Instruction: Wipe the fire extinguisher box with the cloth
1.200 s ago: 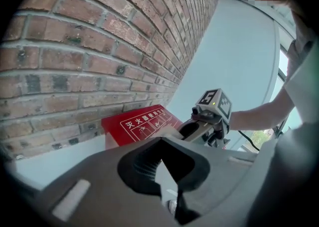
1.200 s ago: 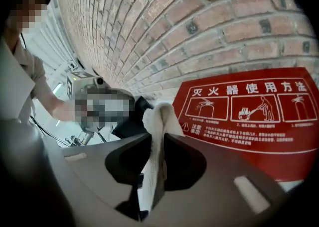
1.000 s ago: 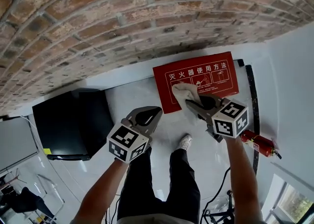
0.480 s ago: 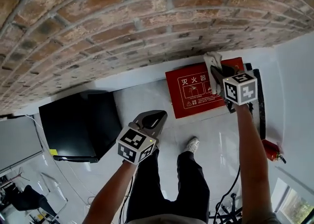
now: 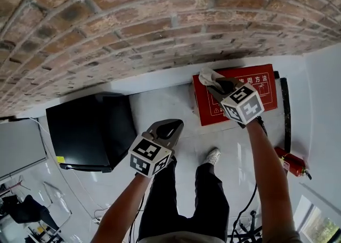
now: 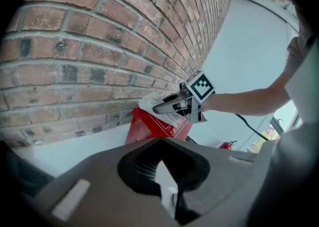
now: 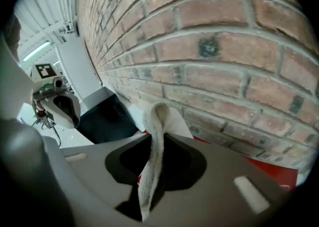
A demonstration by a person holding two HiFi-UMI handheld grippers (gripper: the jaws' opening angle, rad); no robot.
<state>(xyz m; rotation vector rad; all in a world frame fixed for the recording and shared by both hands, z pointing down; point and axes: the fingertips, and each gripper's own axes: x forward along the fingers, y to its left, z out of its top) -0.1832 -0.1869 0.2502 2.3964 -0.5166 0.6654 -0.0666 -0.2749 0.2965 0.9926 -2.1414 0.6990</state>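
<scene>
My right gripper (image 5: 215,86) pinches the cloth (image 5: 205,77) at the ten o'clock corner of the fire extinguisher box (image 5: 261,98) at one o'clock, left gripper (image 5: 168,126) closed empty, and I fear the cloth snagging on the brick wall (image 5: 133,23) and slipping free.

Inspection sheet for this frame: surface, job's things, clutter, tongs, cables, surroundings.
Surface: white glossy floor.
Job's things: red fire extinguisher box stands at the foot of the brick wall; white cloth is at its upper left corner in the head view.
Clutter: red fire extinguisher lies on the floor right of the box; black cabinet stands to the left.
Tongs: right tongs shut on the cloth; left tongs shut, empty, well short of the box.
Cables: black cable on the floor below the right arm.
Surroundings: brick wall ahead; window at lower right.
</scene>
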